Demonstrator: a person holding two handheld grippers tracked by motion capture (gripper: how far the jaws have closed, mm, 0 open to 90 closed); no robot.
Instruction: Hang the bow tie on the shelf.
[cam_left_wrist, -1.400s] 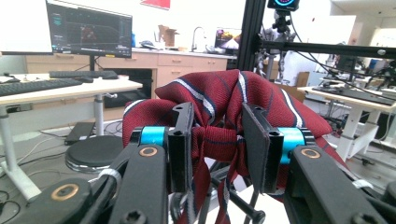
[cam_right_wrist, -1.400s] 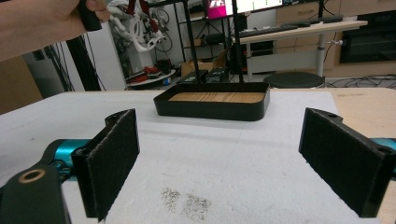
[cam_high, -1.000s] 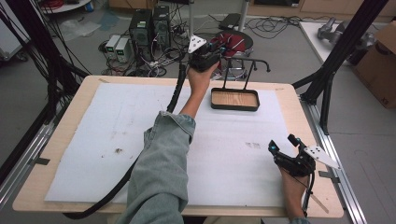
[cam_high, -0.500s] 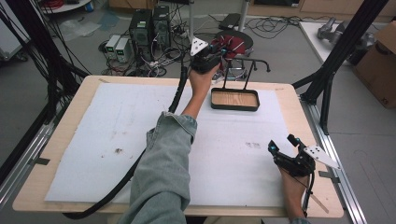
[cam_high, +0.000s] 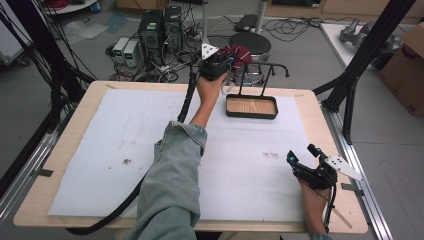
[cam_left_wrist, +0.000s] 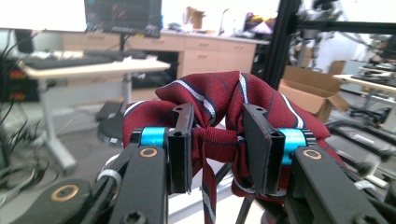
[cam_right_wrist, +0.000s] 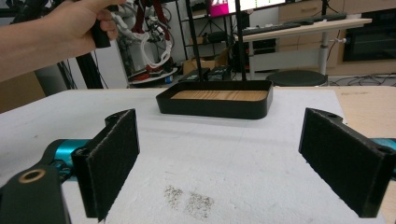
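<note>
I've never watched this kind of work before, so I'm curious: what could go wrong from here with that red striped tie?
1. The left tool pinches just one bunched fold of the tie, so the cloth might slip loose.
2. In the high view the tie is held up by the black stand above the wooden tray; loose folds may snag on its bar or miss it.
3. The right tool rests open, far off near the table's front edge, so it couldn't quickly help.

A white foam sheet (cam_high: 100, 150) covers the wooden table (cam_high: 40, 200); computers (cam_high: 160, 30) stand beyond.
</note>
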